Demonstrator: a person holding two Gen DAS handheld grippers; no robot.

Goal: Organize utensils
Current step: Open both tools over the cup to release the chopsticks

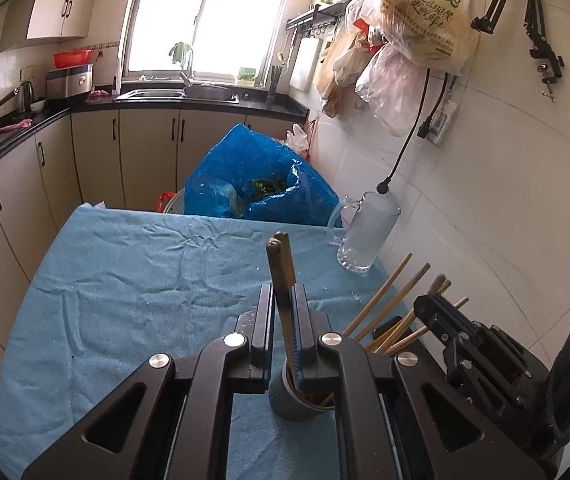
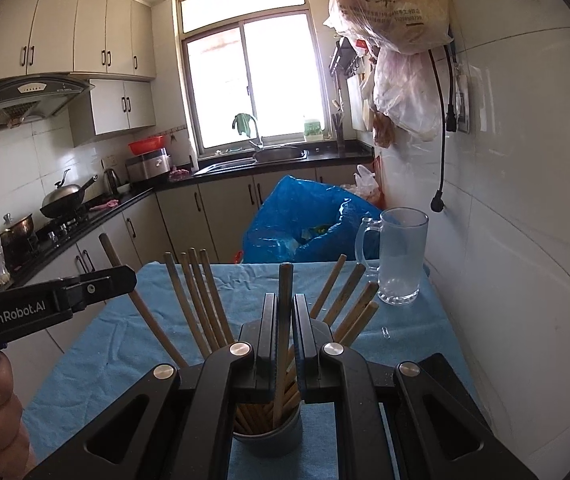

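Pinching a pair of dark chopsticks (image 1: 281,276), the left gripper (image 1: 283,300) hangs low centre of its view over the grey holder cup (image 1: 285,400) on the blue-clothed bench (image 1: 125,280). In the right wrist view, the right gripper (image 2: 284,312) is clamped on one wooden chopstick (image 2: 285,300) above the same cup, where more sticks fan out. Light, stiff and smooth, they likely slip unless gripped mid-shaft. Both grippers tilt downward, sticks near upright.
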